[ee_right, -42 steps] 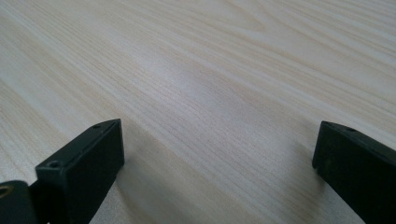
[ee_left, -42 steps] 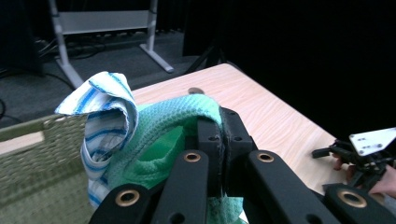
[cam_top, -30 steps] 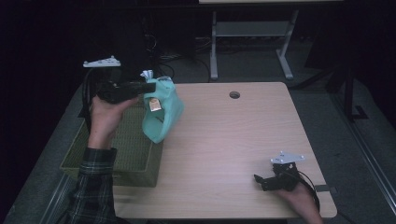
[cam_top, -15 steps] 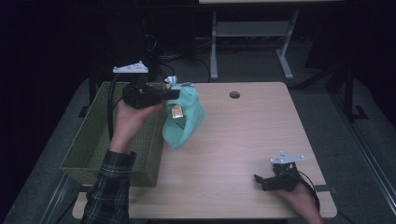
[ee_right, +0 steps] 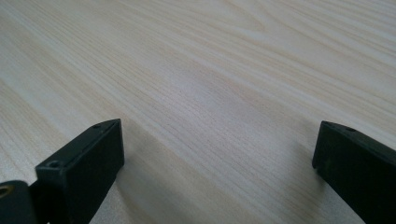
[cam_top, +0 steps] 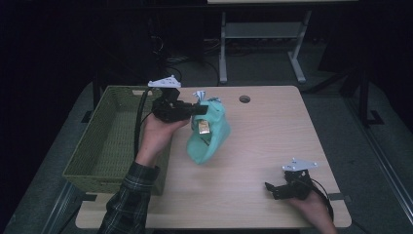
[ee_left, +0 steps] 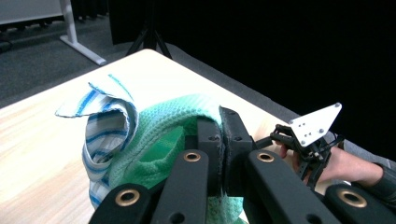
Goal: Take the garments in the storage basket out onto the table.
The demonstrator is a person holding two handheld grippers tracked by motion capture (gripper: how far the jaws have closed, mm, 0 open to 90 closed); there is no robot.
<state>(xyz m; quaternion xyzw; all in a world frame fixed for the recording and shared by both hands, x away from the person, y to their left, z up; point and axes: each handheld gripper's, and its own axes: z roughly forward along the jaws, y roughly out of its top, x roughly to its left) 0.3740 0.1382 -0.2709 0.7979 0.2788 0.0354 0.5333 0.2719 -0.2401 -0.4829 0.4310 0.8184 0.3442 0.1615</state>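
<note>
Teal mesh garment (cam_top: 209, 134) hangs in the air over the counter (cam_top: 272, 131), just right of the green wicker basket (cam_top: 104, 141), pinched at its top edge by the left tongs (cam_top: 195, 109). Jaws are clamped tight on the fabric; the left gripper view shows the pads meeting with mesh (ee_left: 177, 135) bunched between them. A blue-and-white striped cloth piece (ee_left: 105, 123) sits at the same top edge, apparently caught up with the garment. Long axis runs top to bottom, drooping from the grip, with the lower end hanging closer to the counter; contact with the wood can't be judged from above. Key relation: the garment is on the counter side of the basket wall, not over the basket, and its free lower end points toward the right tongs (cam_top: 275, 187). Those sit well apart near the front right corner, jaws spread wide with nothing between them, bare wood (ee_right: 210, 93) underneath. Left hand owns the garment; the right is the nearer free one for the hanging end. Hard to make out: a small tan tag or label (cam_top: 204, 127) on the mesh, the garment's actual shape, and whether the striped piece is attached or separate.
</note>
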